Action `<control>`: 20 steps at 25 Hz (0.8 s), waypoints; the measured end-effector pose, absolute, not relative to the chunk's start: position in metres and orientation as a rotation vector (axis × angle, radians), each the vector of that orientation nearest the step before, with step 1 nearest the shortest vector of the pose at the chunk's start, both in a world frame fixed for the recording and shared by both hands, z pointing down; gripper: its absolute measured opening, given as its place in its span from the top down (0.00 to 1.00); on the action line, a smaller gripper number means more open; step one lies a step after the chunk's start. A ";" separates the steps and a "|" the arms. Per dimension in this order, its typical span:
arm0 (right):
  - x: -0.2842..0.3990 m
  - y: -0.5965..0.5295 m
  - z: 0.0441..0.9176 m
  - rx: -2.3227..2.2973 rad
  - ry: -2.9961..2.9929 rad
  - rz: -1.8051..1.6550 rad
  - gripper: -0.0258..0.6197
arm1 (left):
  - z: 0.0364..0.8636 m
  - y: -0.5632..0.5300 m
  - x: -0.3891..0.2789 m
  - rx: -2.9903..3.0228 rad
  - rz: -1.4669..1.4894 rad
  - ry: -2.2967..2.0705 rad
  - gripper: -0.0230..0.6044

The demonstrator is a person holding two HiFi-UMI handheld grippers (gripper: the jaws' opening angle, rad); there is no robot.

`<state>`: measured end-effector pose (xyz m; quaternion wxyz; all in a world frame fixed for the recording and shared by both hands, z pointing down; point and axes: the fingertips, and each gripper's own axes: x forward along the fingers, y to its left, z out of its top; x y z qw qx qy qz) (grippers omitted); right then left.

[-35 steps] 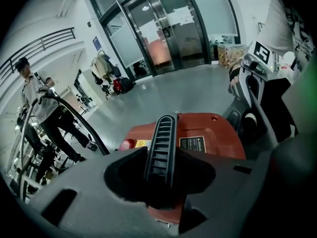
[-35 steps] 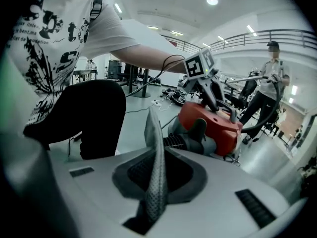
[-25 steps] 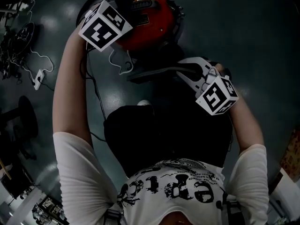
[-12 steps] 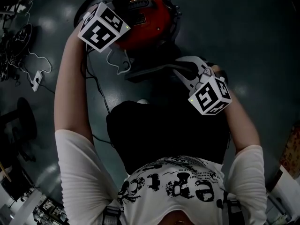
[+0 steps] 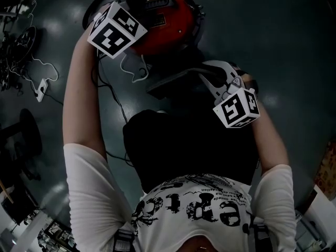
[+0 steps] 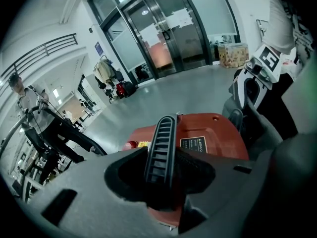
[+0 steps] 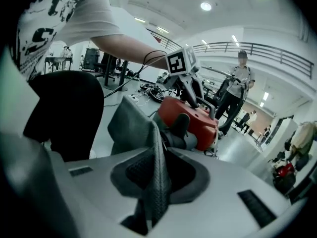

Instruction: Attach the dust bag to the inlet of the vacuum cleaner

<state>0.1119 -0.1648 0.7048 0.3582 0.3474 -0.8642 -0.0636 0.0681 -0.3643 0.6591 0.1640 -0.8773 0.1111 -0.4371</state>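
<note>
- Left gripper [image 6: 161,170]: jaws set wide but clamped on the black ribbed carry handle [image 6: 162,133] on top of the red vacuum cleaner [image 6: 218,133].
- Right gripper [image 7: 154,185]: jaws pinching a fold of the grey woven dust bag [image 7: 130,128]. The fabric stands edge-on between the pads.
- The bag lies low on the person's side of the vacuum cleaner. Its long axis runs from the right jaws straight toward the red body.
- A dark stub with a grey collar [image 7: 184,133] sits on that flank, just past the bag's far end. I take it for the inlet. Cannot tell whether the bag's mouth touches it.
- Judgement: the right hand is nearer and carries the bag. The fit calls for a push along the bag's axis into the stub, with the left hand steadying from the top.
- Writing: a black plate [image 6: 200,144] and a yellow label [image 6: 141,144] on the vacuum cleaner's top, both too small to read.
</note>
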 end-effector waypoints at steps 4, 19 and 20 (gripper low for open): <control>0.106 -0.173 0.701 0.900 -2.219 -0.189 0.88 | 0.659 -0.365 0.068 -2.498 -1.241 0.330 0.73; 0.108 -0.176 0.700 0.806 -2.313 0.054 0.88 | 0.655 -0.363 0.068 -2.495 -1.195 0.345 0.73; 0.108 -0.175 0.699 0.782 -2.313 0.063 0.88 | 0.654 -0.363 0.068 -2.493 -1.176 0.346 0.73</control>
